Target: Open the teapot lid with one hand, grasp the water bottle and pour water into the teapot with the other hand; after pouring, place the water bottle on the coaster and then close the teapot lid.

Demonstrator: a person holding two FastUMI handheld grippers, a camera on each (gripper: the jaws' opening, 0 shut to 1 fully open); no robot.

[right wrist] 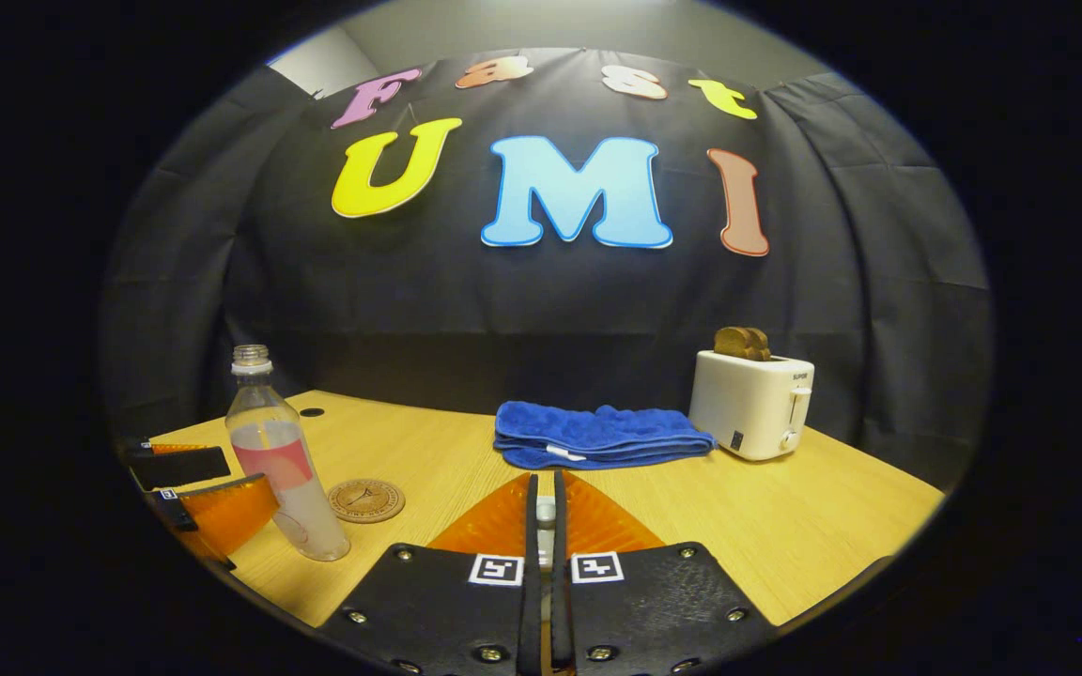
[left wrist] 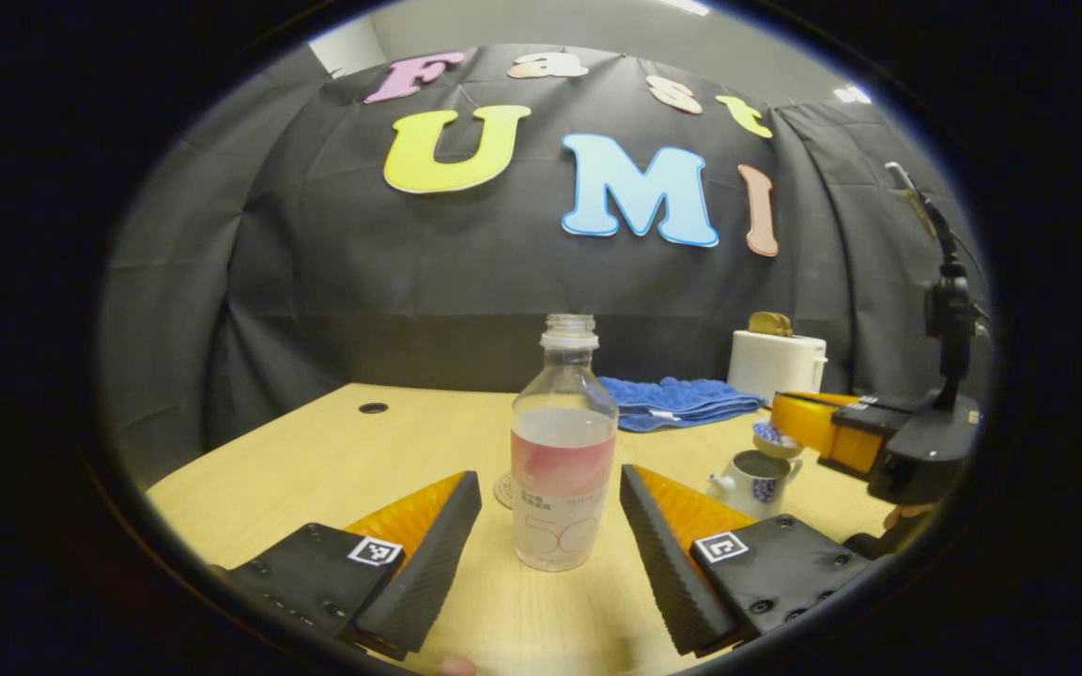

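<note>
The water bottle (left wrist: 564, 449) stands upright on the wooden table (left wrist: 334, 460), cap off, about half full of clear water, with a pink band on its label. In my left gripper view it sits between the two fingers of my left gripper (left wrist: 550, 526), which are spread wide, one on each side and neither touching the bottle. Just behind the bottle's base I can see the edge of the round coaster (left wrist: 504, 491); in my right gripper view the same coaster (right wrist: 366, 499) lies flat just beside the bottle (right wrist: 280, 460), and the left gripper (right wrist: 208, 493) flanks the bottle from the left. To the right of the bottle in the left gripper view is the small white teapot (left wrist: 755, 481) with blue patterning, its mouth open. Above it my right gripper (left wrist: 790, 427) holds the teapot lid (left wrist: 775, 438), lifted clear of the pot. In the right gripper view my right gripper's (right wrist: 546, 512) fingers are drawn nearly together on a small pale piece pinched between them, which I take for the lid's knob. Farther back lie a folded blue towel (right wrist: 597, 435) and a white toaster (right wrist: 753, 404) with bread in its slot, near the black cloth wall.
</note>
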